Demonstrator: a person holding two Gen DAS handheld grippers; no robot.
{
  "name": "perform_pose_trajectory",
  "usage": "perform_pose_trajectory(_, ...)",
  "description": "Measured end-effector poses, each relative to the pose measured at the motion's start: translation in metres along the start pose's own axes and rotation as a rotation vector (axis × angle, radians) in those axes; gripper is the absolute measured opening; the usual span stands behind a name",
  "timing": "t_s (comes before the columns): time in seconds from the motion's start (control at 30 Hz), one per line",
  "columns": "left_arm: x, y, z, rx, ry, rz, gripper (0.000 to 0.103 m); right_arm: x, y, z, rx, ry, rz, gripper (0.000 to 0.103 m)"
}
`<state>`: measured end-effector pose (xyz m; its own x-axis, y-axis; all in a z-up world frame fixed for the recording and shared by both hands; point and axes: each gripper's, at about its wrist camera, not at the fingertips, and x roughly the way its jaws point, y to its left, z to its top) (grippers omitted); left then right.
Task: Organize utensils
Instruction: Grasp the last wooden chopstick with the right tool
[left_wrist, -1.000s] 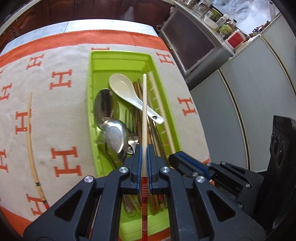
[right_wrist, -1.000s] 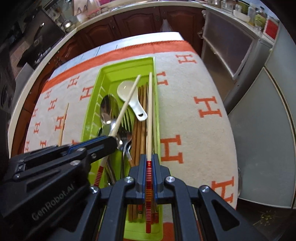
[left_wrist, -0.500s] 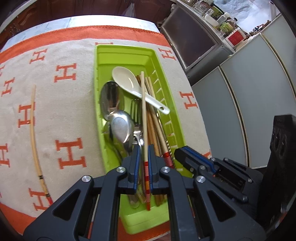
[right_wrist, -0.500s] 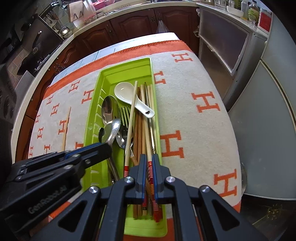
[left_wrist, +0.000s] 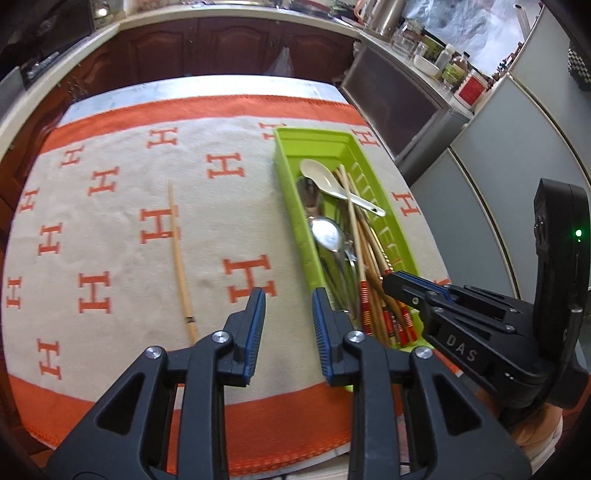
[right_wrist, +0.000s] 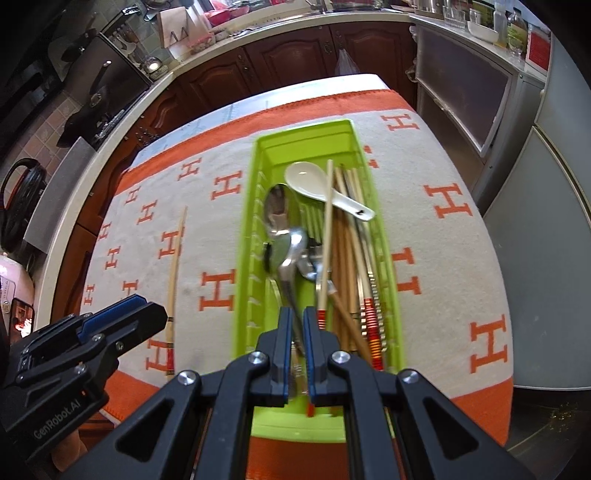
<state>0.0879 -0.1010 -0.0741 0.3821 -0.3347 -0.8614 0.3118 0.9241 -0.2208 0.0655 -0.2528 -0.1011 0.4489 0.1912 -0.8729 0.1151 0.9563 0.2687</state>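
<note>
Since a second ago: both red-banded chopsticks gone from the jaws and now lying in the green tray (left_wrist: 400, 236) among spoons and other chopsticks. Left gripper (left_wrist: 288, 306) swung off the tray toward bare cloth, jaws opening, nothing between them. Right gripper (right_wrist: 297, 325) hanging over the tray's near end, jaws nearly together with a narrow gap; utensil handles visible below through the gap, apparently none pinched.

Remaining stray: lone bamboo chopstick (left_wrist: 179, 254) on the orange-and-cream tablecloth (left_wrist: 110, 177), well left of the tray, lying roughly parallel to it, dark-banded thick end nearest the left gripper.

Handling, as judged: light, stiff, thin, round, so likely to roll or skid on the nap when nudged. Flat against soft cloth, hence little room under it for a fingertip. Best hold probably at the thicker banded end, pads (left_wrist: 257, 314) straddling the shaft crosswise and pressing slightly into the cloth before closing. Grip near mid-length would balance better but sits farther off.
</note>
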Motion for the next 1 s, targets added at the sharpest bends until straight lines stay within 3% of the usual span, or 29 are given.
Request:
perform_pose_trajectory(0.17,-0.023,0.028,-0.008,-0.022,-0.069,0.071,0.038,-0.001,0.032,0.000,-0.042,-0.004,0.041,0.006)
perform_pose_trajectory(0.33,-0.034,0.064,-0.017,-0.084,-0.086,0.124,0.039,0.008,0.064,0.002,-0.073,0.010,0.093,0.008)
perform_pose_trajectory(0.47,-0.037,0.096,-0.025,-0.147,-0.085,0.160,0.039,0.024,0.084,0.000,-0.094,0.028,0.101,0.020)
perform_pose_trajectory(0.6,-0.039,0.125,-0.032,-0.208,-0.089,0.191,0.046,0.042,0.099,-0.003,-0.115,0.055,0.086,0.020)
perform_pose_trajectory(1.0,-0.033,0.172,-0.035,-0.336,-0.096,0.238,0.046,0.090,0.133,-0.002,-0.163,0.100,0.083,0.020)
